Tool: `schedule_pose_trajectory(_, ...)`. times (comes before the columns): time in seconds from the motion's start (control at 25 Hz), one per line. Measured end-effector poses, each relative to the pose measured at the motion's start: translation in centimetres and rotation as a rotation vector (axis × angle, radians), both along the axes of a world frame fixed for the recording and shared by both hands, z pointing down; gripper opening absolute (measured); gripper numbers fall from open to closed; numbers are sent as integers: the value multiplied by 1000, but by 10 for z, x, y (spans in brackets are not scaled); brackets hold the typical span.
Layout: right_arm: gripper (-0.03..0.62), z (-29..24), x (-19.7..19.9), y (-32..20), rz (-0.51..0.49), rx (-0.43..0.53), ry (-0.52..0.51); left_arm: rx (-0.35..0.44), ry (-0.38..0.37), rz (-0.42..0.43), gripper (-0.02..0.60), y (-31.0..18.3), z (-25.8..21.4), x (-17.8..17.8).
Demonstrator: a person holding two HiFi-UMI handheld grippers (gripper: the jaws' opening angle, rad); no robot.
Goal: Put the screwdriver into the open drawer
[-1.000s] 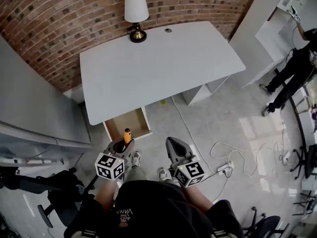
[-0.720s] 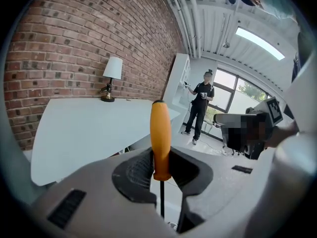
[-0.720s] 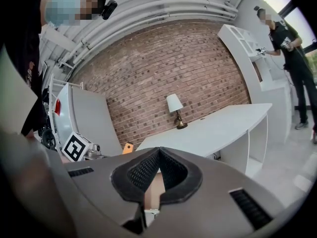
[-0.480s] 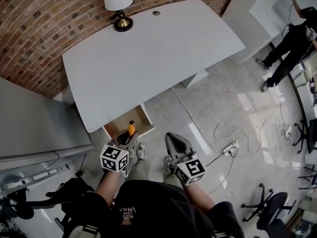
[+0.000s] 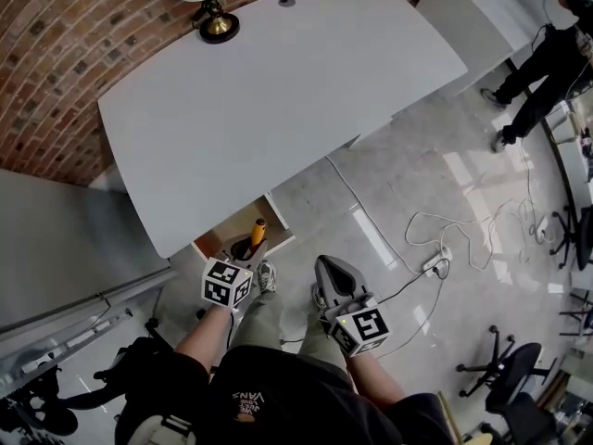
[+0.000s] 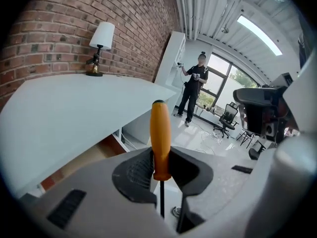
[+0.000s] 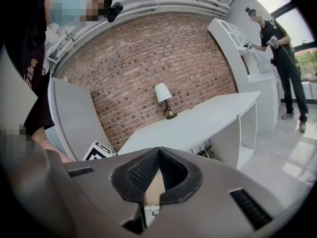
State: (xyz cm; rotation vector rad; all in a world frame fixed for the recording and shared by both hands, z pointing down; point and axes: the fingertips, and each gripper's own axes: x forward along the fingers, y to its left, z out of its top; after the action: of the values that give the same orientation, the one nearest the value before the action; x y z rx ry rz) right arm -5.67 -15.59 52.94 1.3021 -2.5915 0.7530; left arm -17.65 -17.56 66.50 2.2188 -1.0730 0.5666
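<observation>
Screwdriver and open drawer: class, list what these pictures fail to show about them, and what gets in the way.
- Tip of the screwdriver: left gripper view, the shaft ends behind the left gripper body.
- Contents of the drawer: head view, the desk edge and the gripper cover much of it.
- Depth of the drawer: left gripper view, only a brown strip shows under the desk.

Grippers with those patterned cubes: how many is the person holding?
2. The left gripper holds the screwdriver at the open drawer; the right gripper is beside it, jaws shut on nothing.
</observation>
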Motion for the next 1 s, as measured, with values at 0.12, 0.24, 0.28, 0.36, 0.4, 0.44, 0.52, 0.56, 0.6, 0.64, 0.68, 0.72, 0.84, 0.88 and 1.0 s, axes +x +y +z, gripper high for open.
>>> schedule_pose_trajectory(0.12, -5, 10, -1, -1, 22, -21, -5, -24, -7, 16, 78, -9, 24, 3)
schedule_pose_trajectory(0.24, -5, 19, 0, -1, 36, -34, -7, -51, -29, 48, 78, -15, 51, 6)
schedule_pose_trajectory(0.28, -5, 22, 0, 0, 38, -39, -4, -62, -34, 54, 78, -17, 59, 6)
schedule_pose_trajectory(0.36, -5, 29, 1, -1, 41, -48, 0, -89, -44, 54, 78, -21, 77, 3)
schedule_pose_trajectory(0.4, -5, 34, 1, -1, 42, -53, 2, -104, -47, 50, 78, -24, 86, 1)
schedule_pose_trajectory(0.44, -5, 38, 1, -2, 43, -59, 3, -118, -50, 45, 78, -26, 94, 0)
schedule_pose_trajectory(0.52, -5, 46, 2, -4, 48, -73, 2, -146, -53, 33, 78, -30, 110, -4)
schedule_pose_trajectory(0.56, -5, 50, 3, -4, 50, -80, 1, -159, -53, 27, 78, -31, 117, -5)
schedule_pose_trajectory(0.6, -5, 53, 4, -5, 52, -84, 0, -173, -54, 21, 78, -33, 124, -6)
schedule_pose_trajectory(0.64, -5, 57, 4, -6, 53, -87, 0, -187, -55, 16, 78, -34, 131, -7)
schedule_pose_trajectory(0.68, -5, 60, 4, -6, 54, -89, 0, -201, -57, 12, 78, -35, 138, -9)
schedule_pose_trajectory(0.72, -5, 64, 5, -7, 55, -93, -1, -216, -60, 7, 78, -35, 145, -10)
schedule_pose_trajectory(0.84, -5, 74, 5, -9, 58, -106, -7, -261, -70, -21, 78, -39, 166, -16)
schedule_pose_trajectory(0.88, -5, 77, 4, -9, 56, -107, -10, -275, -73, -35, 78, -41, 173, -17)
schedule_pose_trajectory(1.0, -5, 81, 2, -11, 44, -98, -10, -308, -77, -59, 78, -45, 190, -20)
